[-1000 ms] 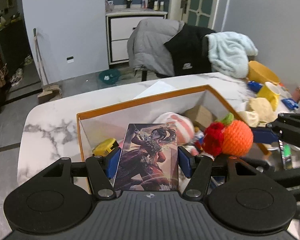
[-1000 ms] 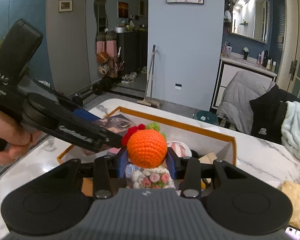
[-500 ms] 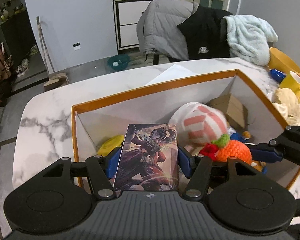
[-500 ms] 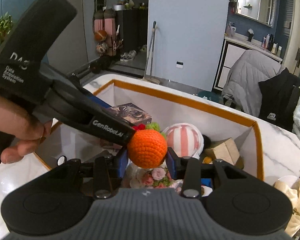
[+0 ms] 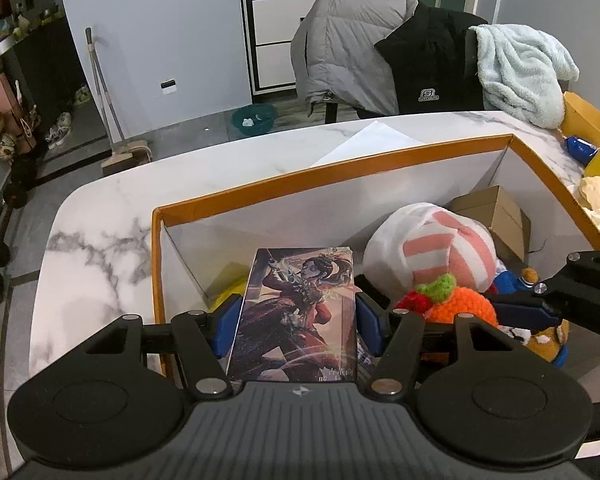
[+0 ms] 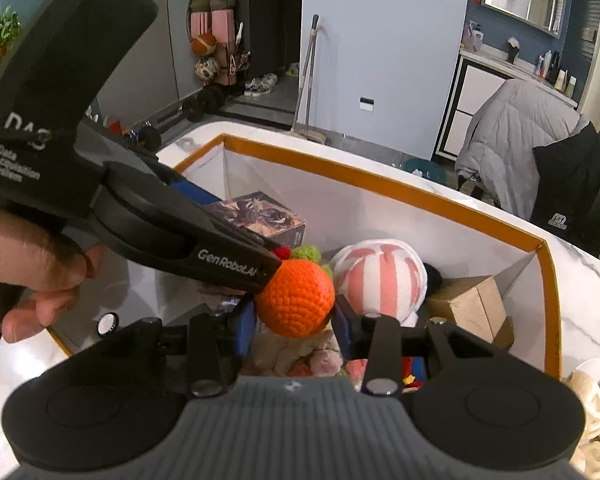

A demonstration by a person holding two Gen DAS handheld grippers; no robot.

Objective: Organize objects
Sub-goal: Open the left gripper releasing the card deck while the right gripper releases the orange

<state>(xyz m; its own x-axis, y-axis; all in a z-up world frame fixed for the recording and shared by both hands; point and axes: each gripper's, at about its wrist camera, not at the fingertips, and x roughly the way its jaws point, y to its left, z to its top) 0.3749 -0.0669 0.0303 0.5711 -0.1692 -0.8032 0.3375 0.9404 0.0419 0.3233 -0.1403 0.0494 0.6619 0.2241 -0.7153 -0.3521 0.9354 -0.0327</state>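
Over the near-left corner of the orange-rimmed box (image 5: 332, 168), the picture box (image 5: 298, 312) sits clamped by its long sides between the blue pads of the left gripper (image 5: 298, 322), its printed face up and its far end tilted down into the box. Just beside it at three o'clock in the left wrist view, the crocheted orange (image 6: 296, 300) is pinched between the pads of the right gripper (image 6: 294, 326), with its red and green trim pointing away toward the far wall. Both loads hang above the contents, not resting on them as far as the frames show. Beyond the orange, at about one o'clock in the right wrist view, lies the striped plush ball (image 6: 380, 276), and further round at three o'clock the small cardboard carton (image 6: 470, 306). To finish this placing well, I judge that each hand should lower until its item finds support before the jaws part, since the orange could roll off the heap of soft toys and the picture box could tip on end. The bare patch by the left wall, at about ten o'clock in the left wrist view, looks the better bed for the picture box laid flat. The two tools are very near each other, so releasing one at a time and lifting straight out seems wise. The marble table (image 5: 100, 240) outside the rim is no place for either item.
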